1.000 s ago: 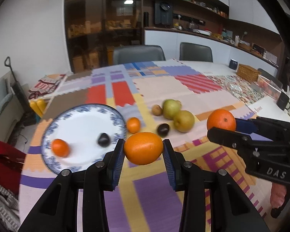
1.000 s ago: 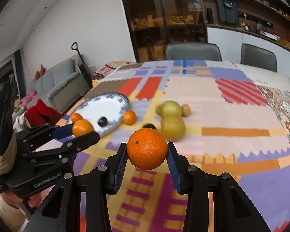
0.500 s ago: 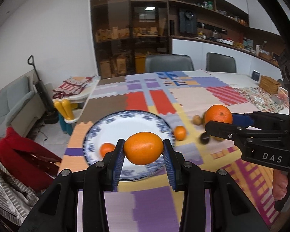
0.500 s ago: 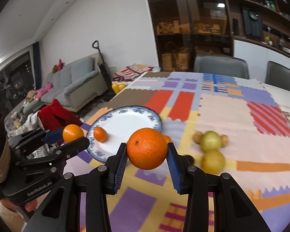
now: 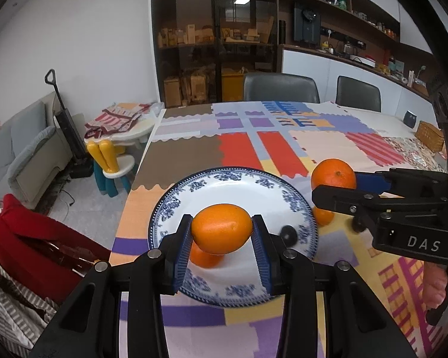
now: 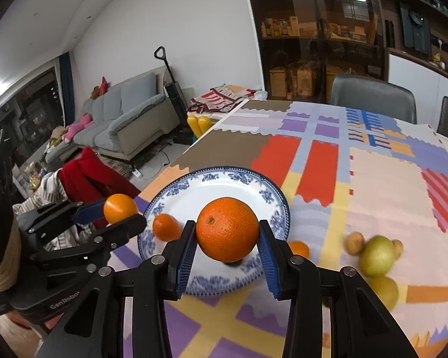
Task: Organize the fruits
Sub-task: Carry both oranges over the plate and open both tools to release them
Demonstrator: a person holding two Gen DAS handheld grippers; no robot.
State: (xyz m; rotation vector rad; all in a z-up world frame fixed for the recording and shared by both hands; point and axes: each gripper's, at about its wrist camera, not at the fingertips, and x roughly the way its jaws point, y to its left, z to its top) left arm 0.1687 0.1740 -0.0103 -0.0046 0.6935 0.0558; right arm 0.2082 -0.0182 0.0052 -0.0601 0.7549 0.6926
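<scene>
My left gripper (image 5: 221,234) is shut on a smooth oval orange (image 5: 221,228) and holds it above the blue-and-white plate (image 5: 224,185). My right gripper (image 6: 227,234) is shut on a round orange (image 6: 227,228), held over the plate (image 6: 212,191) near its right side. A small orange (image 5: 204,258) and a dark fruit (image 5: 288,233) lie on the plate. Another small orange (image 6: 298,249) rests on the cloth just right of the plate. The left gripper also shows in the right wrist view (image 6: 121,208), the right gripper in the left wrist view (image 5: 334,182).
Green-yellow pears (image 6: 376,256) and small brown fruits (image 6: 354,243) lie on the patchwork tablecloth (image 6: 385,185) to the right. The table's left edge is near the plate; a red garment on a chair (image 5: 30,247) stands beside it. Grey chairs (image 5: 279,88) stand at the far side.
Both grippers have moved left and forward with their oranges, from over the cloth to over the plate. The loose fruits on the cloth have slid to the right of the views.
</scene>
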